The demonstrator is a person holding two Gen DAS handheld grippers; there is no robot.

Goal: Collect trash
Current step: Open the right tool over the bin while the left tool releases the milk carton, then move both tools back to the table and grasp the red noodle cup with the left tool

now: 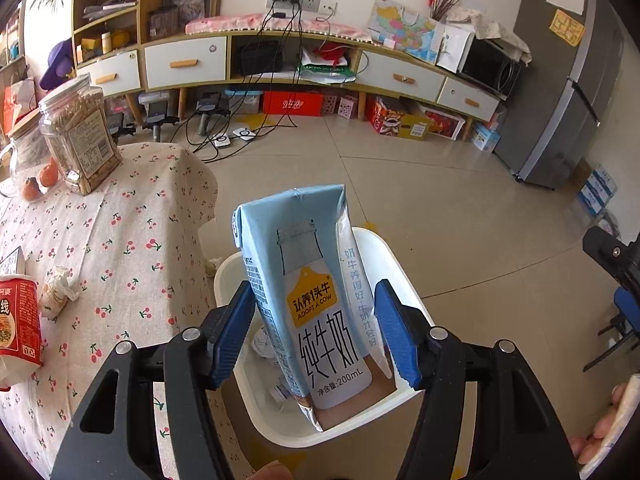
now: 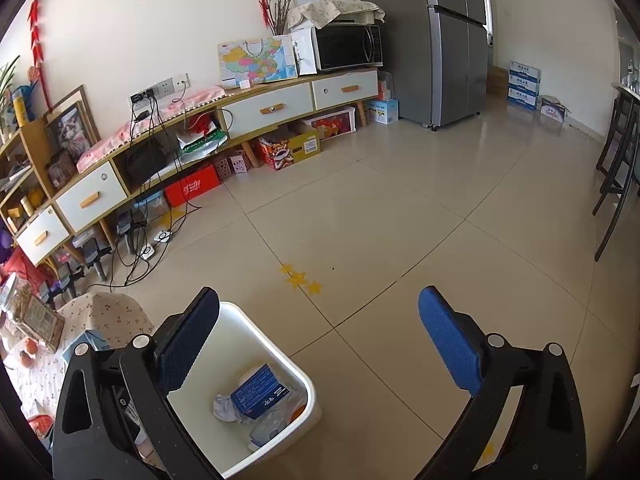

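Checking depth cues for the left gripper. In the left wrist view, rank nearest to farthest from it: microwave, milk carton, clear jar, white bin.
1. milk carton: between the fingers of the left gripper.
2. white bin: just below and behind the carton, on the floor.
3. clear jar: far left, on the table.
4. microwave: upper right, on the wall cabinet.

The milk carton [image 1: 316,300] hides most of the white bin [image 1: 384,256] behind it; the red noodle cup [image 1: 18,320] is cut off left of the carton.
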